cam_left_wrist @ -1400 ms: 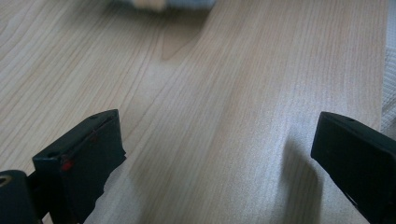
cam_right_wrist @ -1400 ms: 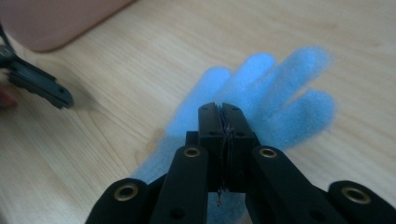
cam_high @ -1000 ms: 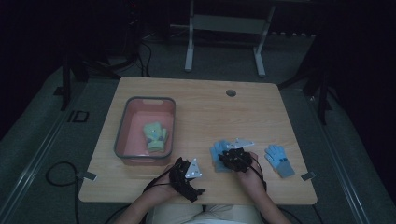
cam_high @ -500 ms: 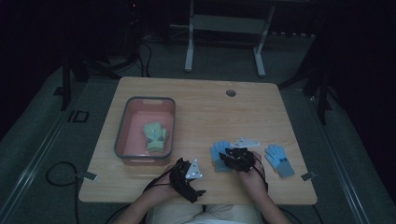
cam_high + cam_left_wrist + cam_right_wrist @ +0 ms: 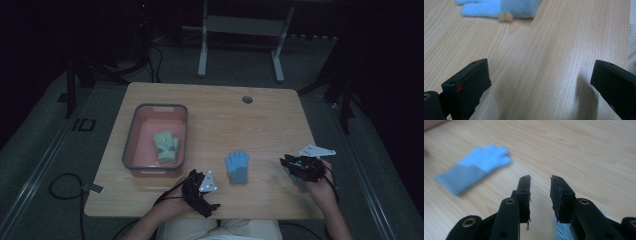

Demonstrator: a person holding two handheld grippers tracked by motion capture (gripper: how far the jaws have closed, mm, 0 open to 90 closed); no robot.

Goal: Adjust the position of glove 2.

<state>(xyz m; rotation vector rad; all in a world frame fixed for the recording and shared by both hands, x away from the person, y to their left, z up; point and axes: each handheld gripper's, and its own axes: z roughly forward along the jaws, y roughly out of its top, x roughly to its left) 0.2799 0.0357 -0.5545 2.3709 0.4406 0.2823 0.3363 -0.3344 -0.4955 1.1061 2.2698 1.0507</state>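
Observation:
A blue glove [image 5: 237,167] lies flat at the middle of the table's front half; it is also the blurred blue glove [image 5: 474,167] to the left in the right gripper view and the blue glove [image 5: 499,10] at the top of the left gripper view. My right gripper [image 5: 287,163] hovers to its right, near the table's right edge. In the right gripper view the right gripper [image 5: 540,182] has just been closing to a narrow gap with nothing in it. A blue patch [image 5: 562,231] shows beneath it. My left gripper [image 5: 205,192] stays near the front edge; the left gripper [image 5: 539,82] is wide open over bare wood.
A pink bin [image 5: 131,145] at the left holds a pair of green gloves [image 5: 166,146]. A round hole [image 5: 247,99] sits in the table top at the back. Dark floor, cables and stand legs surround the table.
My right gripper has moved right and a little up, away from the middle blue glove, which now lies uncovered. The left gripper has stayed put.

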